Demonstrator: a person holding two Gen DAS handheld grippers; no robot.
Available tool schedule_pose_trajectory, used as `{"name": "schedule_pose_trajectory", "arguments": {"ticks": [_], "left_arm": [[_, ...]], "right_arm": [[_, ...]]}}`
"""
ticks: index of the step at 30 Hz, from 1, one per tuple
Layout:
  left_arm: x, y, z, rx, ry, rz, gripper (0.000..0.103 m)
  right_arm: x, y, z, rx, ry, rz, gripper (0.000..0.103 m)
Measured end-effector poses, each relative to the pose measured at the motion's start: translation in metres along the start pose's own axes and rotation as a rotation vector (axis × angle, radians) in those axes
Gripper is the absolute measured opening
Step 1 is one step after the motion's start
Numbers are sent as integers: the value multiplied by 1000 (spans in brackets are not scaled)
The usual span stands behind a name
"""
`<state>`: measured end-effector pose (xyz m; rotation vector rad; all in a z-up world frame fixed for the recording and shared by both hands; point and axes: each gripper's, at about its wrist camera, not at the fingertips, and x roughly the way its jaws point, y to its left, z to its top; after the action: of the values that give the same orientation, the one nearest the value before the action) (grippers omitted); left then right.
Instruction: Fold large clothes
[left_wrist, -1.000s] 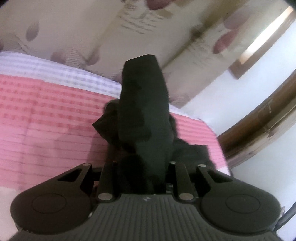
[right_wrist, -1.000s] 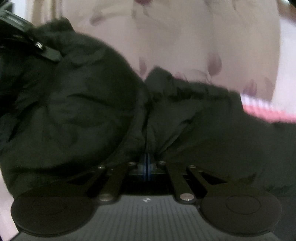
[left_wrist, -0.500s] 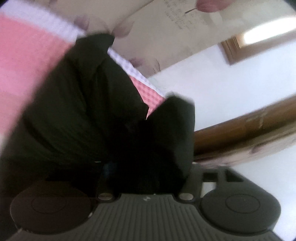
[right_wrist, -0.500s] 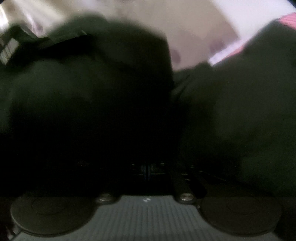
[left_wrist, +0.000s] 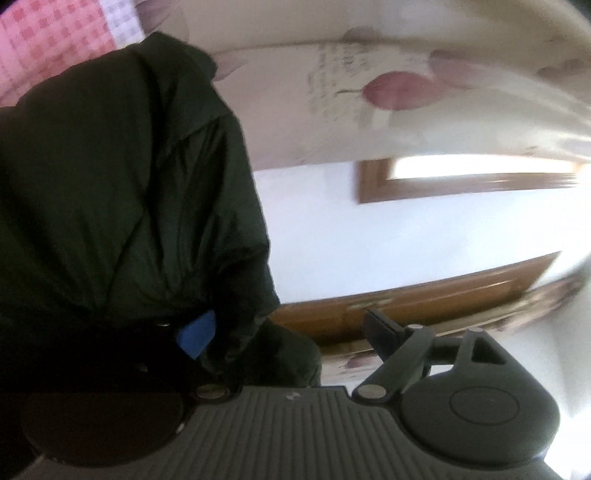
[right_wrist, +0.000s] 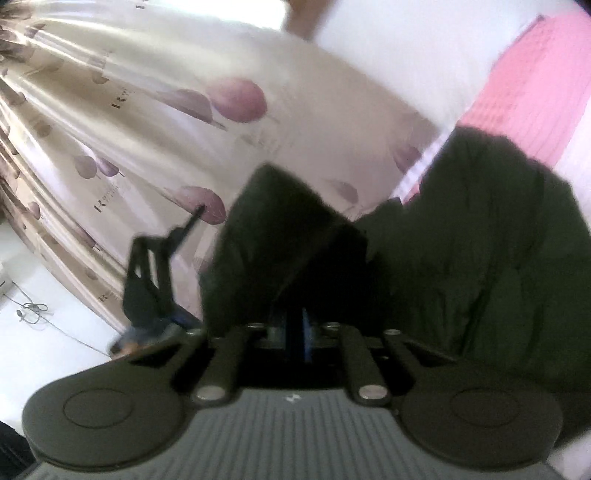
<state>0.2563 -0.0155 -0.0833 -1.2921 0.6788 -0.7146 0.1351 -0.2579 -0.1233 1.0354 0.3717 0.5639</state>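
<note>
Left gripper (left_wrist: 291, 332) jaws have just been opening and are standing wide, jacket (left_wrist: 122, 177) bunching against one pad. Right gripper (right_wrist: 295, 328) jaws have just been opening, narrow gap, fabric between them. Jacket is lying over the pink bed (right_wrist: 532, 88).

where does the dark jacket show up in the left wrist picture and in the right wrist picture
Left wrist: the dark jacket fills the left half, down to the gripper body.
Right wrist: it spans the centre and right, above the linkage.
Shared landmark: the leaf-print curtain behind it in both.
</note>
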Motion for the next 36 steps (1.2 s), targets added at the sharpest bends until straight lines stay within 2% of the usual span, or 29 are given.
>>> {"name": "schedule_pose_trajectory", "arguments": {"ticks": [1,3,5,7,11,13,15,16,17,18,19,21,23,26,27,31,34,35,36], "left_arm": [[-4,3,-4,7,-20,-29,84],[-12,10,-7,-11,-60,-82,84],[-18,20,-15,-44,-98,-143,86],[-21,26,-21,-45,-109,-173,86],[-23,26,-26,-47,-111,-211,86],[-22,27,-29,-64,-128,-224,88],[-28,29,-32,-76,-138,-230,88],[-23,26,-29,-74,-141,-224,88],[-24,25,-29,-79,-146,-214,88],[-28,22,-29,-91,-151,-196,88],[-34,17,-30,-93,-154,-169,88],[-51,5,-32,-56,-159,-108,88],[-72,-5,-31,-32,-163,-73,91],[-102,-11,-31,108,-172,62,94],[-105,-7,-33,115,-150,73,94],[-90,14,-56,135,-38,47,94],[-66,22,-75,165,32,19,94],[-58,23,-79,180,48,19,94],[-54,24,-83,208,59,28,94]], "right_arm": [[-3,2,0,9,-1,-8,54],[-15,4,-1,34,-29,-17,94],[-26,-2,6,65,-80,-26,95],[-35,1,10,69,-127,-48,95],[-27,38,17,-147,-154,-102,95],[-16,49,18,-232,-131,-119,94],[4,49,18,-261,-59,-225,92],[14,44,18,-263,-28,-249,84],[24,38,18,-255,-4,-268,74],[34,31,17,-246,23,-283,36],[43,23,15,-248,48,-284,19],[54,13,18,-260,64,-285,12],[57,6,27,-291,67,-280,10],[60,7,56,-329,53,-260,8],[64,9,66,-347,49,-254,8],[71,13,95,-411,31,-238,8],[77,-19,105,-380,69,-306,8],[79,-32,108,-355,93,-338,11],[78,-46,109,-314,109,-362,19]]}}
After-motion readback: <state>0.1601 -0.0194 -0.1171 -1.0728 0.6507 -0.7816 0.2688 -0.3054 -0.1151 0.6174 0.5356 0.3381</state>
